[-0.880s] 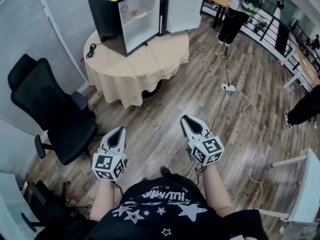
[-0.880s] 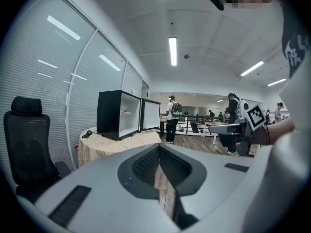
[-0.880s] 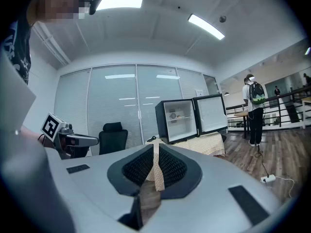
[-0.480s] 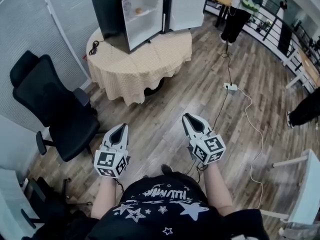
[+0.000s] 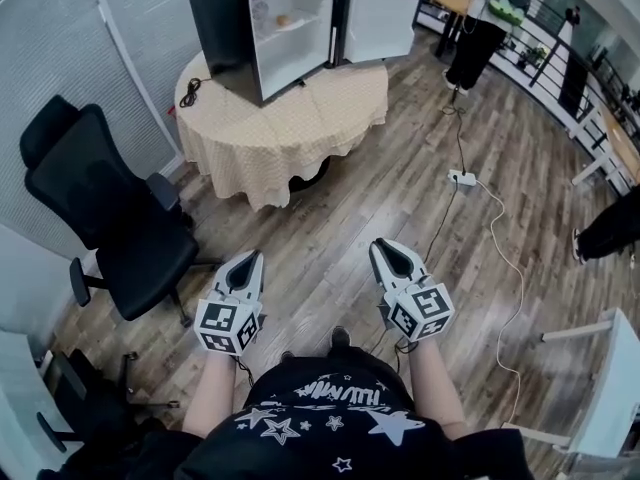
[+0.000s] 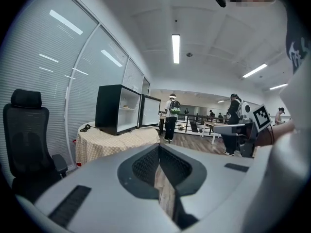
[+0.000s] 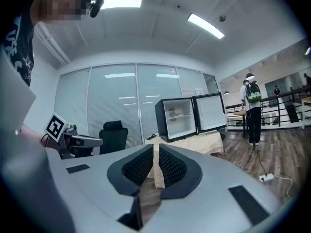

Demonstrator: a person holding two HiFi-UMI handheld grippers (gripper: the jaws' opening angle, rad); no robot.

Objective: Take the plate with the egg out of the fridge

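A black mini fridge (image 5: 245, 28) stands on a round table (image 5: 290, 133), its door (image 5: 380, 16) swung open to the right. On its upper shelf lies a white plate with an egg (image 5: 284, 21), also small in the right gripper view (image 7: 178, 114) and in the left gripper view (image 6: 126, 107). Both grippers are held low over the wooden floor, far short of the table. My left gripper (image 5: 250, 260) (image 6: 159, 147) is shut and empty. My right gripper (image 5: 385, 248) (image 7: 156, 144) is also shut, holding nothing. Both point toward the fridge.
A black office chair (image 5: 110, 218) stands left of my path. A power strip (image 5: 461, 177) with a long white cable lies on the floor to the right. A person (image 5: 478, 28) stands beyond the table, and a white desk (image 5: 610, 388) sits at the right edge.
Both grippers sit slightly lower in the head view, still shut and side by side. The fridge and table have drifted a little up and right in the picture.
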